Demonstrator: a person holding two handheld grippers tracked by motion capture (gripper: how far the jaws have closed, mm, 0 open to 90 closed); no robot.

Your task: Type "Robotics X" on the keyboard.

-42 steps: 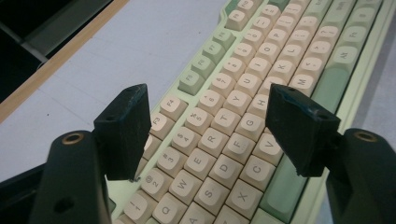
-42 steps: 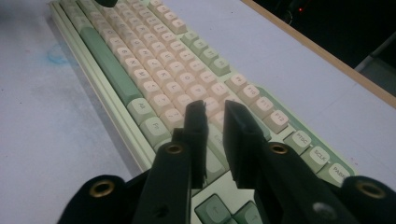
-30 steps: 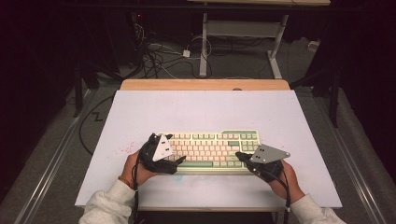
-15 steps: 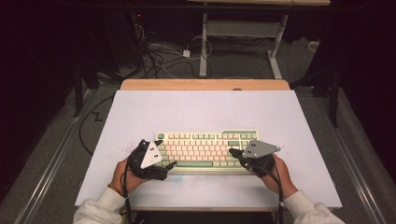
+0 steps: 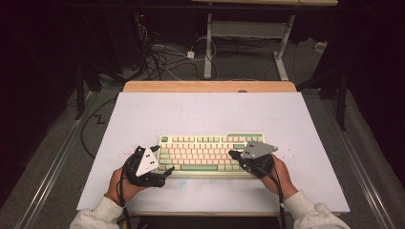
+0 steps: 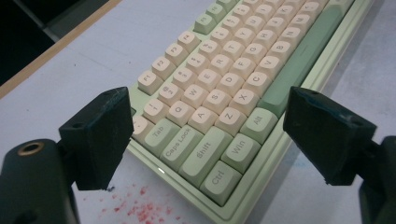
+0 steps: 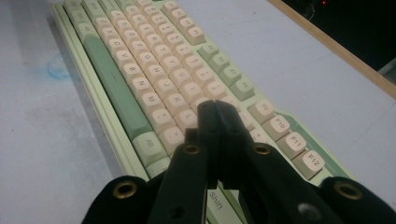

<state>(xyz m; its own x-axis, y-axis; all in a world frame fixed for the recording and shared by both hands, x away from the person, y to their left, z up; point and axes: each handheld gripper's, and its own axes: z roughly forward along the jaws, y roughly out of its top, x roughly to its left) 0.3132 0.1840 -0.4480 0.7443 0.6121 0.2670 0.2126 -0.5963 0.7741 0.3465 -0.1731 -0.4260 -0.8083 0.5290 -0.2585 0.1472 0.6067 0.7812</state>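
A pale green keyboard (image 5: pixel 210 152) with cream keys lies on the white table (image 5: pixel 210 114), near the front edge. My left gripper (image 5: pixel 161 161) is open at the keyboard's left end. In the left gripper view its jaws stand wide apart (image 6: pixel 212 126) on either side of the keyboard's (image 6: pixel 219 70) front-left corner, touching nothing. My right gripper (image 5: pixel 232 154) is shut, with nothing between its jaws. In the right gripper view its closed tips (image 7: pixel 215 109) hover over the keys at the right part of the keyboard (image 7: pixel 140 60).
Red specks (image 6: pixel 135 203) mark the table by the keyboard's left corner, and a faint blue smudge (image 7: pixel 58 70) lies in front of it. A wooden strip (image 5: pixel 210 86) edges the far side of the table. Cables (image 5: pixel 162 57) lie on the floor beyond.
My left gripper has slid left, off the keys to the keyboard's left end. My right gripper has moved a little left, over the keyboard's right part. The keyboard has stayed put.
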